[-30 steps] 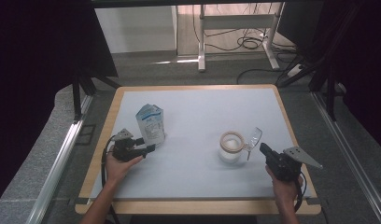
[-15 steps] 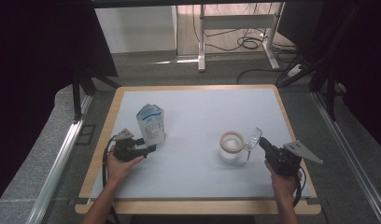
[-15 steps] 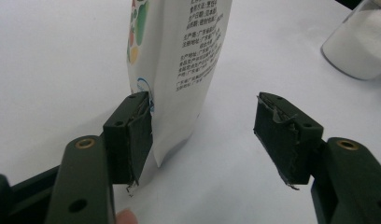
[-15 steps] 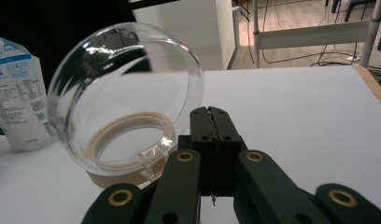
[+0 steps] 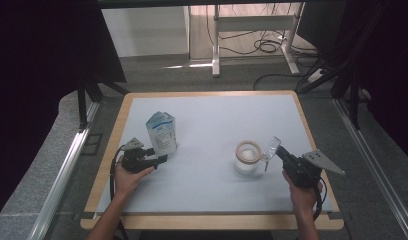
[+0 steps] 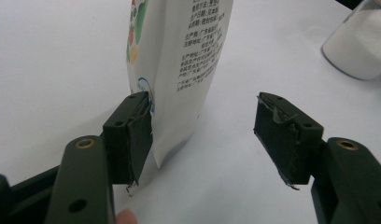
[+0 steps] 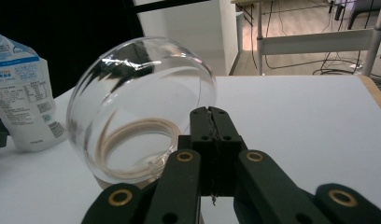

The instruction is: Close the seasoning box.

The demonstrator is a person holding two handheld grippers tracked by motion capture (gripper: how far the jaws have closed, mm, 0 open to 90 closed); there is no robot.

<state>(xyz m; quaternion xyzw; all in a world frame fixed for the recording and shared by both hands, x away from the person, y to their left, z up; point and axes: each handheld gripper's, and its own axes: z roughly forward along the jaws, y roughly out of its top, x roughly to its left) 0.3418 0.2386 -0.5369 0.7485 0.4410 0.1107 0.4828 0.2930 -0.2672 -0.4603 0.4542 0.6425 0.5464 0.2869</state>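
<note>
White table [image 5: 217, 170], pouch [image 5: 162, 131], jar [image 5: 247, 157], lid [image 5: 271, 148]

The standing pouch [image 6: 179, 70] carries rows of small dark Chinese print down its white face, too fine to make out beyond the characters' shapes, with a blue ring mark at about seven o'clock of that block. In the right gripper view the pouch [image 7: 25, 102] shows a blue band with unreadable white lettering above tiny tables.

One printed pouch [image 5: 162, 132], one jar [image 5: 247, 158], one clear lid [image 5: 270, 148] (glass-like), two hand-held grippers.
</note>
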